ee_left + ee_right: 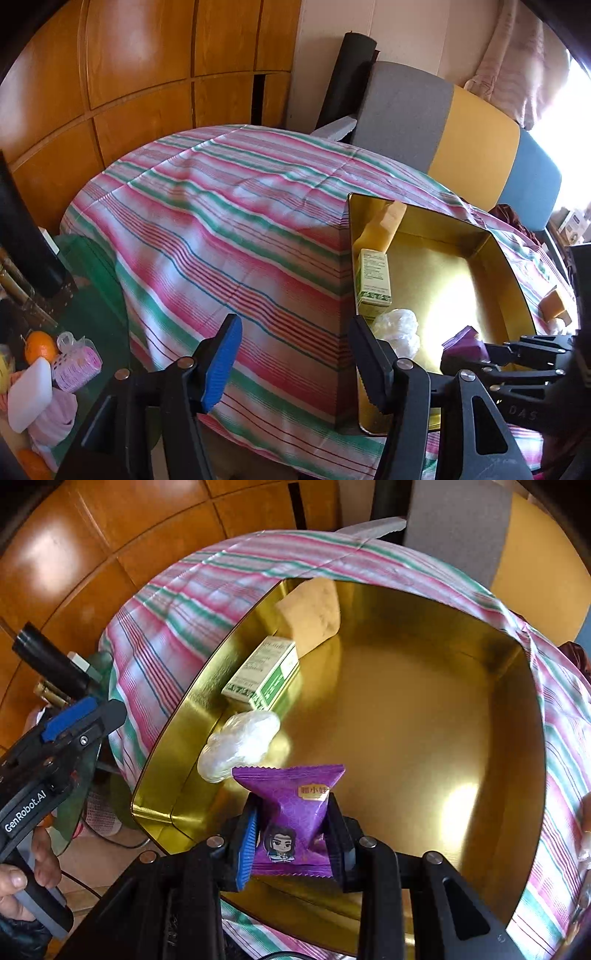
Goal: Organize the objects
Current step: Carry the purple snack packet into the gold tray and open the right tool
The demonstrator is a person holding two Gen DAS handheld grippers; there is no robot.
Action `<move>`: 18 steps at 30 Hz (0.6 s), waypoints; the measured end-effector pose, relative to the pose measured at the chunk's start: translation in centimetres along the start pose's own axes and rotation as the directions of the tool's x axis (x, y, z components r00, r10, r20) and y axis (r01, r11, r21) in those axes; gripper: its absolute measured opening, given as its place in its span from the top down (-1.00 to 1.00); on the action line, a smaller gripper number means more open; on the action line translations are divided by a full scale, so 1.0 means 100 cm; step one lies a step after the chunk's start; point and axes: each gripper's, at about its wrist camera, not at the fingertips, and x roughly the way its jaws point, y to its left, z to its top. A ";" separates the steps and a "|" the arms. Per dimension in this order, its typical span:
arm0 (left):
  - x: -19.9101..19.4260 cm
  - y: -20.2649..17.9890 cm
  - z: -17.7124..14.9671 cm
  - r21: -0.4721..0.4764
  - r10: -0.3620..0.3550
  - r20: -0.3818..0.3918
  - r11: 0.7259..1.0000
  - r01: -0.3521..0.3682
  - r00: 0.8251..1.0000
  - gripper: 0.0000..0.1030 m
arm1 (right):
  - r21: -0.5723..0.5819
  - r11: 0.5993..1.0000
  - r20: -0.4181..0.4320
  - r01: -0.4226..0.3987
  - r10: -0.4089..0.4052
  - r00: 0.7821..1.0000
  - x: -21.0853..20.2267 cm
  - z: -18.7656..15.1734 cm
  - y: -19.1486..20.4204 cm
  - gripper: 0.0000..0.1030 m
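Note:
An open gold tin [369, 602] lies on a bed with a striped cloth. Along its left wall sit a tan block [314, 616], a green-and-white carton [264, 674] and a white plastic-wrapped lump [240, 744]. My right gripper [293, 806] hangs over the tin's near edge, shut on a purple snack packet [291, 786]. In the left wrist view the same packet [465, 341] shows in the right gripper [480, 354] above the tin [495, 258]. My left gripper [293, 332] stands open with nothing in it over the cloth, just left of the tin.
A glass side table at the lower left holds oranges [38, 345], a white block [31, 398] and a pink packet [77, 363]. An orange block [554, 304] lies on the cloth right of the tin. A grey, yellow and blue cushion [472, 147] and wooden cupboards stand behind.

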 end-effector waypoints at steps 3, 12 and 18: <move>0.002 0.002 -0.001 -0.007 0.000 -0.006 1.000 0.000 1.000 -0.18 | -0.004 1.000 -0.016 0.004 -0.004 1.000 0.007 -0.001 0.002 0.38; 0.003 0.004 -0.002 -0.011 0.010 -0.003 1.000 -0.010 1.000 -0.25 | -0.017 1.000 -0.038 -0.001 0.000 0.999 0.020 -0.004 0.015 0.37; 0.002 0.004 -0.002 -0.010 0.022 0.007 1.000 -0.022 1.000 -0.28 | -0.020 0.999 -0.048 -0.030 0.029 0.998 0.026 -0.006 0.022 0.36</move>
